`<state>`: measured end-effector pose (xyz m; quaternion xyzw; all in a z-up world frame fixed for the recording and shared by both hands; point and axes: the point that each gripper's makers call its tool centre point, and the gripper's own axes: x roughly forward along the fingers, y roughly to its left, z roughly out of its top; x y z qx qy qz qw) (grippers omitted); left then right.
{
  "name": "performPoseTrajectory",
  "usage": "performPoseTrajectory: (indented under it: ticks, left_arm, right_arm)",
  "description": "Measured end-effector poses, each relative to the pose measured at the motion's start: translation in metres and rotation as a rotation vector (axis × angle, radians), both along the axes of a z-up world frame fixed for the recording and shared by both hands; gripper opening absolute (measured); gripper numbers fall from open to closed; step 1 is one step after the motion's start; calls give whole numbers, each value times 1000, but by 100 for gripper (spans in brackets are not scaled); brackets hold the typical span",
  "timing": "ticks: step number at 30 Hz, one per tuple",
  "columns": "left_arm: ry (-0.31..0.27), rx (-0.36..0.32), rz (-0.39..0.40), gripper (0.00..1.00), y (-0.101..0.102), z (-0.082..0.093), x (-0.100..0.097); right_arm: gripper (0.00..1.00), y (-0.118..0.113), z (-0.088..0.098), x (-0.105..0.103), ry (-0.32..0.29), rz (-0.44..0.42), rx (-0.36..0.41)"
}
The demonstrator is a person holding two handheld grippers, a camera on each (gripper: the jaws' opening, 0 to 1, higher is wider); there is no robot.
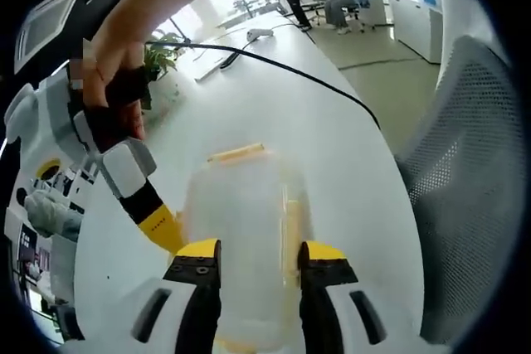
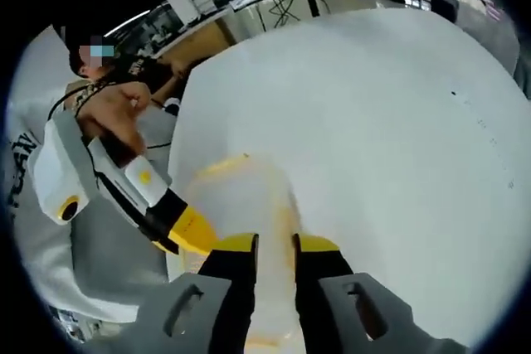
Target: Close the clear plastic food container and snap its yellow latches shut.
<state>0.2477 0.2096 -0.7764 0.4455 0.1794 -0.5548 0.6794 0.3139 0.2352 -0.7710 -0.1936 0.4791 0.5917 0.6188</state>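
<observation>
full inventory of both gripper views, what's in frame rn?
container: 1, clear plastic, on the table between both grippers
latches: 2 seen, yellow, far edge and one side
table: 1, white, under the container
cable: 1, black, across the table
plant: 1, green, far table edge
chair: 1, grey mesh, beside the table
left gripper: yellow-tipped, jaws either side of the container
right gripper: yellow-tipped, jaws at the container
hand: 1, holding the right gripper
</observation>
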Motion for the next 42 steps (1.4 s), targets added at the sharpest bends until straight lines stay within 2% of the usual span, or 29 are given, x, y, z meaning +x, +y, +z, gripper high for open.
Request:
performPoseTrajectory:
  ticks: [1, 3, 5, 14, 16, 24, 25, 26, 28, 32, 34, 36, 39, 42]
  left_arm:
    - [1, 1, -1, 31, 0, 0, 0]
    - [2, -2, -1, 31, 0, 0, 0]
    - [4, -3, -3, 31, 0, 0, 0]
    - [-1, 2, -4, 31, 0, 0, 2]
    - [-17, 8, -6, 31, 0, -1, 2]
    - [-7, 4, -5, 31, 2, -1, 3]
    - [5, 1, -6, 31, 3, -1, 1]
    - [-11, 0, -15, 31, 4, 0, 1]
    - [-1, -8, -11, 31, 7, 1, -1]
    - [-12, -4, -6, 32, 5, 1, -1]
    - [-15, -3, -7, 32, 5, 1, -1]
    - [-17, -1, -6, 32, 5, 1, -1]
    - [-20, -3, -4, 33, 5, 2, -2]
    - [-34, -20, -19, 34, 4, 2, -2]
  right_arm:
    - [18, -3, -2, -4, 24, 7, -20]
    - [22, -5, -5, -7, 27, 52, -26]
    - [25, -5, -5, -7, 36, 49, -25]
    - [22, -6, -6, -1, 72, 31, -43]
    - [21, -6, -6, 0, 80, 35, -48]
    - [18, -3, -7, 2, 71, 89, -110]
    - [18, -8, -8, -6, 119, 66, -144]
    - [18, -4, -9, -1, 85, 93, -110]
    - [19, -3, -10, -3, 121, 55, -81]
    - [20, -2, -9, -3, 104, 57, -70]
    - [21, -2, -8, -3, 69, 73, -106]
    - [21, 0, -6, -3, 22, 115, -108]
    - [22, -2, -5, -4, 19, 96, -107]
    - [22, -3, -3, -3, -16, 87, -100]
